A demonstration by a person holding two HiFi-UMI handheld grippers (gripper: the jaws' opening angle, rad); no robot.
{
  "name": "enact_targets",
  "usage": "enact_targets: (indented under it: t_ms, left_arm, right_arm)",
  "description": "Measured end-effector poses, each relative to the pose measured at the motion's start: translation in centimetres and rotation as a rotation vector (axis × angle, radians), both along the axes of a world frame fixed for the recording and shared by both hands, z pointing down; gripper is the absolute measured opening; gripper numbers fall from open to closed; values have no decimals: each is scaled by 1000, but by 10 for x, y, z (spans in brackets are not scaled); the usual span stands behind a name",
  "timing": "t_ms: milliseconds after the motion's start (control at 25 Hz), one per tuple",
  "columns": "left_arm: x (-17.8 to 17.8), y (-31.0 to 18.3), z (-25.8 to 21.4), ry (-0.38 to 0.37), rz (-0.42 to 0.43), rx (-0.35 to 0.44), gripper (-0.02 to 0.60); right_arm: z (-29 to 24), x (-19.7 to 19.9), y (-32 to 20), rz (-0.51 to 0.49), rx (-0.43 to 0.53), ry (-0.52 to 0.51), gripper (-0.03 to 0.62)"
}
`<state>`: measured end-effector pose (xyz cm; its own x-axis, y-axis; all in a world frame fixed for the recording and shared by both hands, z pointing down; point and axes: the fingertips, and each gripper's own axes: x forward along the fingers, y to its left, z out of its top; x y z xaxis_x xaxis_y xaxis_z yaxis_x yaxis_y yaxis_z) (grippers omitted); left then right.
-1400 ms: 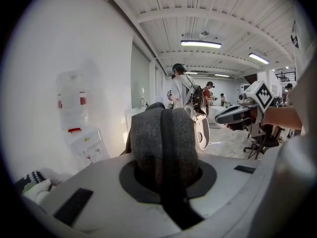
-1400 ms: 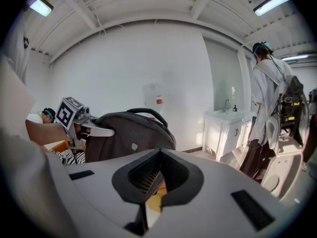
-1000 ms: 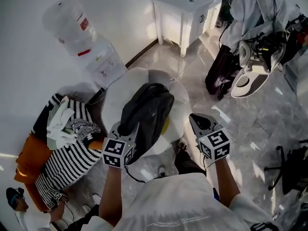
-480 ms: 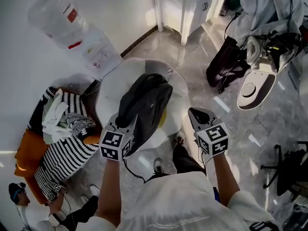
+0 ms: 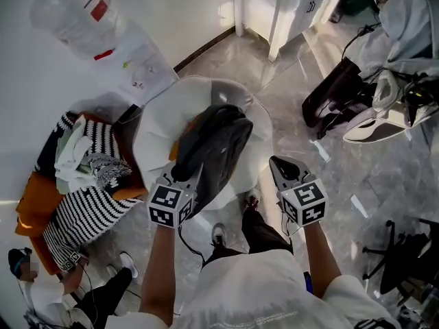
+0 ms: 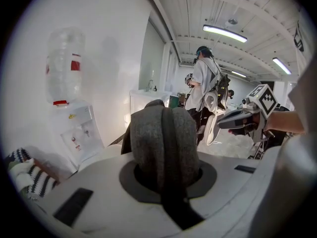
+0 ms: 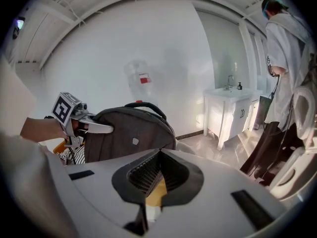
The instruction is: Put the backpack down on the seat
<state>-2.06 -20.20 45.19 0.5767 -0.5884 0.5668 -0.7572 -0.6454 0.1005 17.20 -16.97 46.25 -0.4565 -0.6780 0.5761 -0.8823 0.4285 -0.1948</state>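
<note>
A dark grey backpack (image 5: 211, 146) hangs over the white round seat (image 5: 155, 132), with its far end over the seat's middle. My left gripper (image 5: 185, 178) is shut on the near edge of the backpack (image 6: 162, 135), whose grey fabric fills the space between the jaws. Whether the bag's underside rests on the seat is hidden. My right gripper (image 5: 280, 166) hovers to the right of the seat, apart from the bag, with its ribbed pads (image 7: 148, 175) together and nothing between them. In the right gripper view the backpack (image 7: 131, 133) stands upright with its top handle up.
A water dispenser (image 5: 103, 36) stands against the wall behind the seat. Striped clothes (image 5: 86, 208) lie piled on an orange chair at the left. A white cabinet (image 5: 291, 2), a dark bag (image 5: 336, 94) and a person stand at the right.
The head view has shifted, so the seat and backpack now sit slightly higher and more central. The left gripper keeps its grip on the backpack, and the right gripper stays beside it.
</note>
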Motion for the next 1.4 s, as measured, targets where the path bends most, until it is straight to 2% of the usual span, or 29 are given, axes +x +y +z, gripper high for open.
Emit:
enact_targets:
  t_ms: [360, 560, 720, 880, 1000, 1160, 1400]
  left_arm:
    - [5, -25, 38, -8, -38, -46, 63]
    - [3, -37, 51, -1, -46, -37, 63]
    - [-3, -45, 64, 21, -29, -41, 63]
    - [-6, -55, 85, 33, 4, -59, 63]
    - [-3, -64, 104, 46, 25, -70, 63]
    - [0, -78, 137, 54, 47, -82, 63]
    - [5, -91, 172, 34, 111, -94, 63]
  right_arm:
    - [28, 10, -28, -32, -64, -7, 2]
    - [43, 6, -34, -70, -117, -22, 2]
    - [56, -10, -42, -89, -96, 54, 2]
    - [63, -28, -43, -55, -108, 38, 2]
    - [76, -31, -40, -23, -121, 64, 2]
    - [99, -37, -40, 29, -151, 39, 2]
    - [128, -39, -44, 24, -191, 77, 2]
